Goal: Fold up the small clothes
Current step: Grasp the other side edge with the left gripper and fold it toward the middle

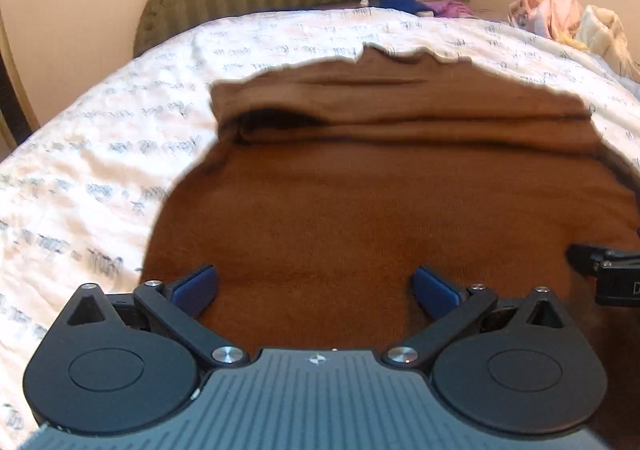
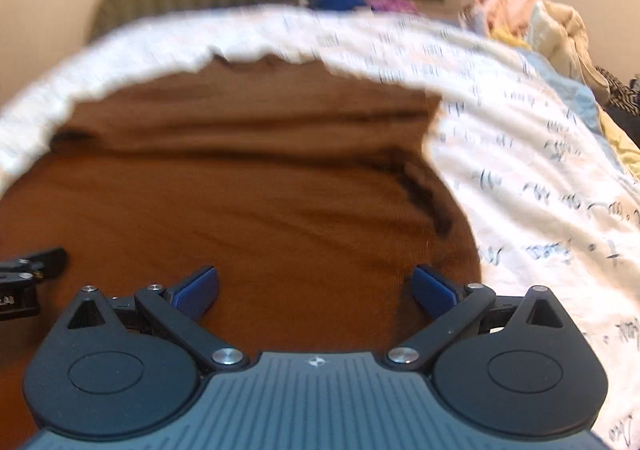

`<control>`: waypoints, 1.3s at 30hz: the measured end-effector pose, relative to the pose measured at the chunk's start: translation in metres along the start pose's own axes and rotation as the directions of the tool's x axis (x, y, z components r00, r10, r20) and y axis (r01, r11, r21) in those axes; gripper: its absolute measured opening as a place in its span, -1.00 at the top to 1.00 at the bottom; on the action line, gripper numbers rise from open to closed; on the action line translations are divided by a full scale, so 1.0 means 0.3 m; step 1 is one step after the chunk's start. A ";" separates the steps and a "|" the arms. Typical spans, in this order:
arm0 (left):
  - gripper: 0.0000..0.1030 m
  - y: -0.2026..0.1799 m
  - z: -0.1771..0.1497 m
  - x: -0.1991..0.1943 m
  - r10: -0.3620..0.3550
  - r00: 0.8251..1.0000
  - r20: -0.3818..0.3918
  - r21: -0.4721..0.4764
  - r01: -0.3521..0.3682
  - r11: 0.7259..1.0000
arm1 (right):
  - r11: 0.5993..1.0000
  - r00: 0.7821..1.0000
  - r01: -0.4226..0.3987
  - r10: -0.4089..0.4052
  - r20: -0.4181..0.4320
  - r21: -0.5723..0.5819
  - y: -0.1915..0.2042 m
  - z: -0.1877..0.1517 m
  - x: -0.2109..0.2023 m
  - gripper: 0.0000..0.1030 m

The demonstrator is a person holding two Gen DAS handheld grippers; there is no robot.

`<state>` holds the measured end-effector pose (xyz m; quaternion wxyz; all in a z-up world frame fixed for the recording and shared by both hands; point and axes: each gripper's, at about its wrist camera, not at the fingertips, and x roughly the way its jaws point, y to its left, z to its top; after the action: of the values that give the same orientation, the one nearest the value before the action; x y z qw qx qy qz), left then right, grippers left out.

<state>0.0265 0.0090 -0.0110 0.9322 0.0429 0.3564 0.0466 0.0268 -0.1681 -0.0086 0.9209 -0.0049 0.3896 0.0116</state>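
With the brown garment (image 1: 380,186) flat on the bed (image 1: 100,170), far part already folded over, left gripper (image 1: 316,288) hovers wide, empty, over its near edge; right view: right gripper (image 2: 316,288) wide, empty, same edge; next likely pinch near hem, fold away

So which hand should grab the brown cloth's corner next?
Probably right: the right gripper sits open near the brown cloth's right edge. The left gripper, also open, hovers over the cloth's middle.
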 end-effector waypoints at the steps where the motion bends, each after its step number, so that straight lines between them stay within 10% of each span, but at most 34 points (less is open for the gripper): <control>1: -1.00 0.004 -0.009 -0.004 -0.009 1.000 0.009 0.005 0.009 1.000 | 1.000 0.999 -0.008 0.007 0.042 0.011 -0.003 -0.021 -0.007 -1.00; 31: -1.00 0.106 -0.093 -0.133 -0.107 0.994 -0.028 0.026 0.108 0.994 | 0.992 0.991 -0.119 0.121 0.059 -0.030 -0.069 -0.198 -0.193 -1.00; 39: -0.99 0.375 -0.227 -0.287 -0.263 0.960 -0.092 -0.193 0.242 0.951 | 0.887 0.901 -0.430 0.433 0.018 0.167 -0.306 -0.273 -0.385 -1.00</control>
<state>-0.0891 0.1137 0.0080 0.9081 -0.0903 0.4071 -0.0386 -0.1100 -0.2634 0.0174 0.8885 0.1586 0.3898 0.1830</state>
